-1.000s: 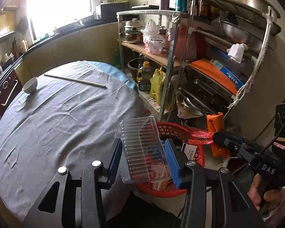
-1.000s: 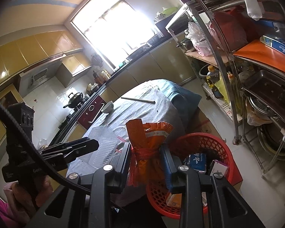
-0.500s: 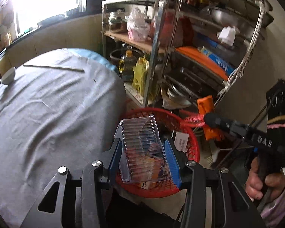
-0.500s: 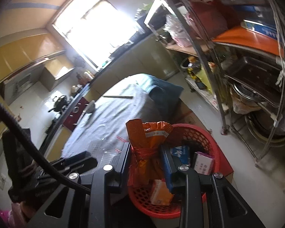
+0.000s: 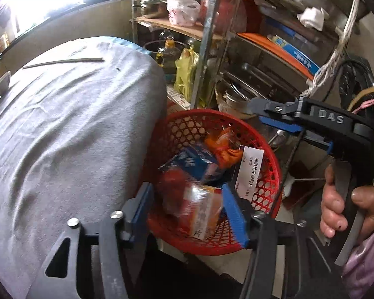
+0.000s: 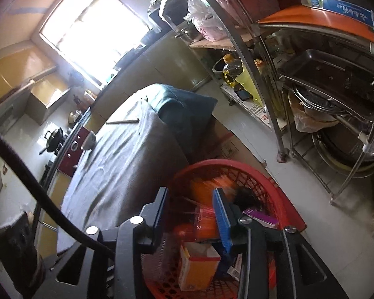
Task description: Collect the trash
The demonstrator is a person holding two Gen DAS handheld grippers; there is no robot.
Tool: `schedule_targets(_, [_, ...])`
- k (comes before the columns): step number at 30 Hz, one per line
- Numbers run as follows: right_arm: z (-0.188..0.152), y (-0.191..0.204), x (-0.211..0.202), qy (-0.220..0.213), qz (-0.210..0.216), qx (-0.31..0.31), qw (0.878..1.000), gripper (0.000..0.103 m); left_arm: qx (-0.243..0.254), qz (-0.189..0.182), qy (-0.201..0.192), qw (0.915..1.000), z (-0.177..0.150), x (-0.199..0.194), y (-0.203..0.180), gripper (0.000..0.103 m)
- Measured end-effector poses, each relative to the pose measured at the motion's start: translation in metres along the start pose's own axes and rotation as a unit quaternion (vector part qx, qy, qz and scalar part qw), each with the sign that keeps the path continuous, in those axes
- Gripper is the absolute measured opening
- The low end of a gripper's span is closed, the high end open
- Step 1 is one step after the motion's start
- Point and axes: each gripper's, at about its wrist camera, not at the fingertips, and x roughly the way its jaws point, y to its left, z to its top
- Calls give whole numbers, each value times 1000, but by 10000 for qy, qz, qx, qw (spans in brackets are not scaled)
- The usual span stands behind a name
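1. Kitchen clutter fills my background: a metal rack (image 5: pixel 212 57) of pots, trays and bags stands behind, and a bright window (image 6: pixel 92 30) washes out the far wall.
2. My bench (image 5: pixel 69 129) is round and draped in grey cloth; a thin stick (image 5: pixel 62 61) and a small white bowl (image 5: pixel 1 84) lie on its far side.
3. Just beside the bench edge, lower down, sits the red mesh basket (image 5: pixel 266 164), and both my tools are over it.
4. My left tool (image 5: pixel 189 211) points steeply down into the basket. Its jaws are opening, and the blue pads stand clear on either side.
5. Between those pads I see a blurred clear plastic tray (image 5: pixel 187 199) over an orange carton (image 5: pixel 207 214); the pads do not seem to press on it.
6. My right tool (image 6: pixel 190 214) also has its jaws opening. A blurred orange wrapper (image 6: pixel 202 194) shows between the pads, inside the basket rim (image 6: pixel 236 164), and I cannot tell whether it touches them.
7. From the left wrist view, that right tool (image 5: pixel 264 114) hangs above the basket's far rim, gripped by a hand (image 5: pixel 346 206) in a pink sleeve.
8. Already in the basket: a blue packet (image 5: pixel 192 162), a white box with printed characters (image 5: pixel 251 172), an orange wrapper (image 5: pixel 224 149) and a purple box (image 6: pixel 261 218).
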Motion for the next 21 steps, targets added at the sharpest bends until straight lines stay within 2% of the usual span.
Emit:
schedule_targets(6, [-1, 21, -27, -233, 84, -248, 9994, 51, -44, 403, -612, 9973, -4, -47, 11, 68])
schedule_targets(8, [-2, 35, -36, -291, 129, -379, 9988, 51, -40, 713, -927, 9931, -3, -70, 16, 71])
schedule_targets(10, [-5, 51, -42, -338, 186, -556, 9977, 52, -43, 1140, -1188, 9863, -4, -93, 21, 77])
schedule_targets(13, [-9, 88, -52, -432, 278, -943, 9942, 53, -216, 1569, -1487, 9761, -8, -126, 37, 83])
schedule_targets(17, [-20, 137, -59, -507, 457, -1456, 9870, 55, -543, 2118, -1699, 9609, -19, -166, 67, 84])
schedule_targets(21, [-35, 183, -62, -515, 648, -1858, 9791, 59, -897, 2477, -1790, 9479, -35, -196, 97, 84])
